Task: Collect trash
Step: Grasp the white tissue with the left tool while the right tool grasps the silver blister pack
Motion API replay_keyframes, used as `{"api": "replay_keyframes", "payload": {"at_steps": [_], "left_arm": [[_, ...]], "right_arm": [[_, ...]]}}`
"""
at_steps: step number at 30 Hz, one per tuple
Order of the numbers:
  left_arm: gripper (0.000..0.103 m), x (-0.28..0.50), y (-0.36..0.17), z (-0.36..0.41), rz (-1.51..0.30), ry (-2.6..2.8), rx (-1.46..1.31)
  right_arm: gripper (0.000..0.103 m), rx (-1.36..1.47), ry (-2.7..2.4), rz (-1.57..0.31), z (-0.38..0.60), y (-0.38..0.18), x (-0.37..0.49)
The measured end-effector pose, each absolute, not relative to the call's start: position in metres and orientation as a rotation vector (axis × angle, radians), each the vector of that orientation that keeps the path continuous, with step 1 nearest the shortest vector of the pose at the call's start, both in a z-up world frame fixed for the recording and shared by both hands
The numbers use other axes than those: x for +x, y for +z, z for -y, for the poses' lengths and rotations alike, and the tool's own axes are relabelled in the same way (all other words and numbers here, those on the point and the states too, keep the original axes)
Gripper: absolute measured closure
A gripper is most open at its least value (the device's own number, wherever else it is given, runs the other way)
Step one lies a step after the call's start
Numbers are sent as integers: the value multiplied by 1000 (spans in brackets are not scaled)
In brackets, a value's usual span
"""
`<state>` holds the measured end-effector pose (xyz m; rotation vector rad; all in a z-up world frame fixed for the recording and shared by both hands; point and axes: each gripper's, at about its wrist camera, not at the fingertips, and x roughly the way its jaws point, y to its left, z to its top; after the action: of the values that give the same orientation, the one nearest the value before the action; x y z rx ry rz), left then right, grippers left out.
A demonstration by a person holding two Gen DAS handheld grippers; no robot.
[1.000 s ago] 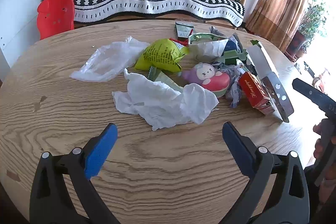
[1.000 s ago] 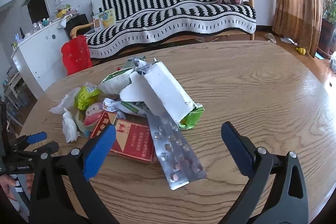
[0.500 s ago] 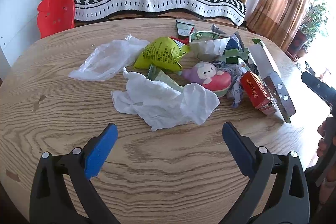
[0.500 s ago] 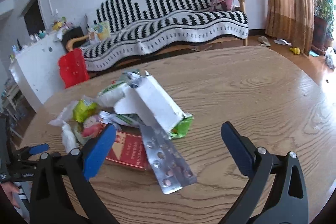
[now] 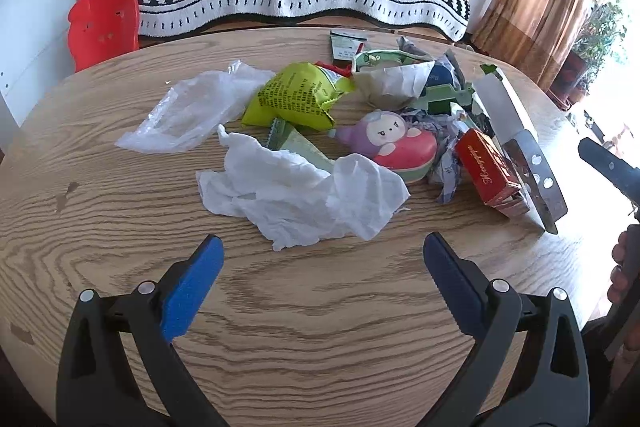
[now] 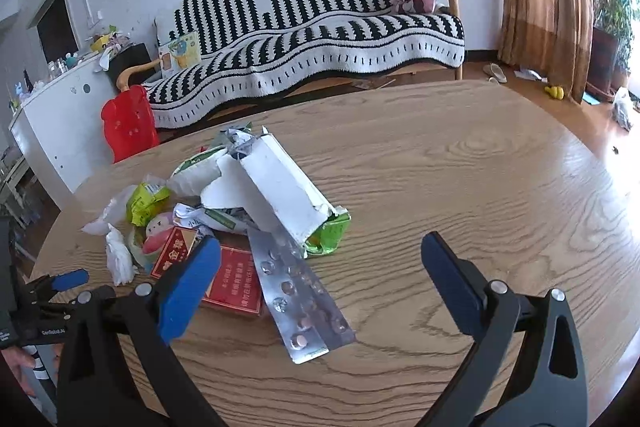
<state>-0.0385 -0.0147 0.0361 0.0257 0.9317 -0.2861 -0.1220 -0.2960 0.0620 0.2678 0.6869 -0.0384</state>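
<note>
On the round wooden desk [image 5: 120,307], with both tools [image 5: 320,267] [image 6: 320,275] spread apart and empty, the crumpled white tissue [image 5: 296,195] could be torn if pinched by one thin edge.

- Crumpled white tissue [image 5: 304,195] lies nearest on the wooden worktop [image 5: 120,227], touching a pink-and-purple cartoon packet [image 5: 394,143].
- A clear plastic bag [image 5: 188,111] sits flat beside a yellow-green snack wrapper [image 5: 294,97].
- A red cigarette box [image 6: 234,283] lies under a silver blister pack [image 6: 300,295].
- A torn white carton [image 6: 280,195] slants across the heap.
</note>
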Motion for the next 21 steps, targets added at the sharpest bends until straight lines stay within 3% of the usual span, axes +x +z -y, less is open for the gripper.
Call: {"api": "replay_keyframes", "payload": {"at_steps": [21], "left_arm": [[6, -30, 35, 6, -913, -258, -73]], "right_arm": [[6, 277, 50, -764, 309, 41, -120]]}}
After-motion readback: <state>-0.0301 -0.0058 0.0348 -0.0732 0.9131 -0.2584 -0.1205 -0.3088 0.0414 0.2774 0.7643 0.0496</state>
